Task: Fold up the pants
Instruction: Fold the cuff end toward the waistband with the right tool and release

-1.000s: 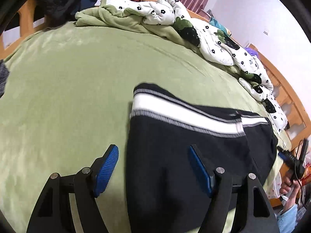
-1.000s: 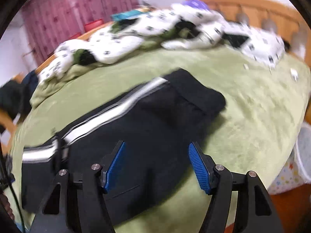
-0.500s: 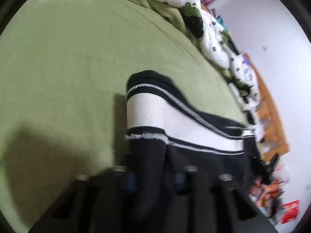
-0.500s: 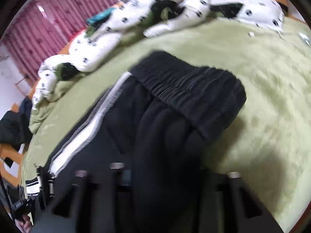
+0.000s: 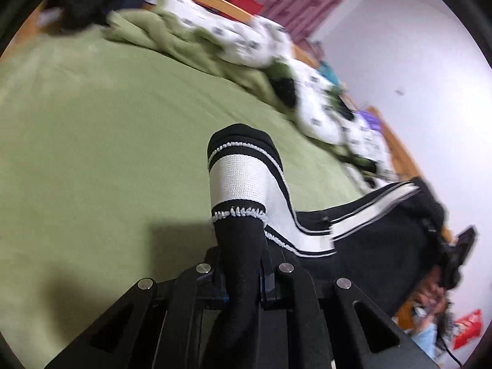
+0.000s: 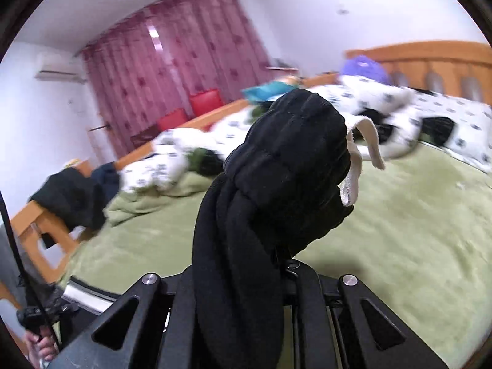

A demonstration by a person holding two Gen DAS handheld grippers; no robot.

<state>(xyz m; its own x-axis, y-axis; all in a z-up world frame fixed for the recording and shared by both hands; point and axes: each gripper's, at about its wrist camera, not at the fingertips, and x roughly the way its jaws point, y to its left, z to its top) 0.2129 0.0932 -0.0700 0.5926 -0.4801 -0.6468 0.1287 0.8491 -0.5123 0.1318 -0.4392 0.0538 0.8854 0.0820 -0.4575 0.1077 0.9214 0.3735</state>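
The black pants (image 5: 378, 246) with a white side stripe (image 5: 236, 184) hang between my two grippers above the green bed. My left gripper (image 5: 243, 279) is shut on the cuff end, which sticks up between its fingers. My right gripper (image 6: 261, 279) is shut on the black waistband (image 6: 292, 160), bunched and lifted, with a white drawstring (image 6: 353, 184) dangling from it. The blue pads are hidden by the cloth in both views.
The green bedsheet (image 5: 107, 153) spreads under the pants. A crumpled white and green duvet (image 5: 240, 43) lies along the far side by the wooden bed frame (image 6: 424, 61). Dark clothes (image 6: 70, 200) hang on the bed's corner. Pink curtains (image 6: 172, 67) are behind.
Both grippers went from open above the flat pants to shut on them. They have lifted the cuff end and the waistband off the bed.
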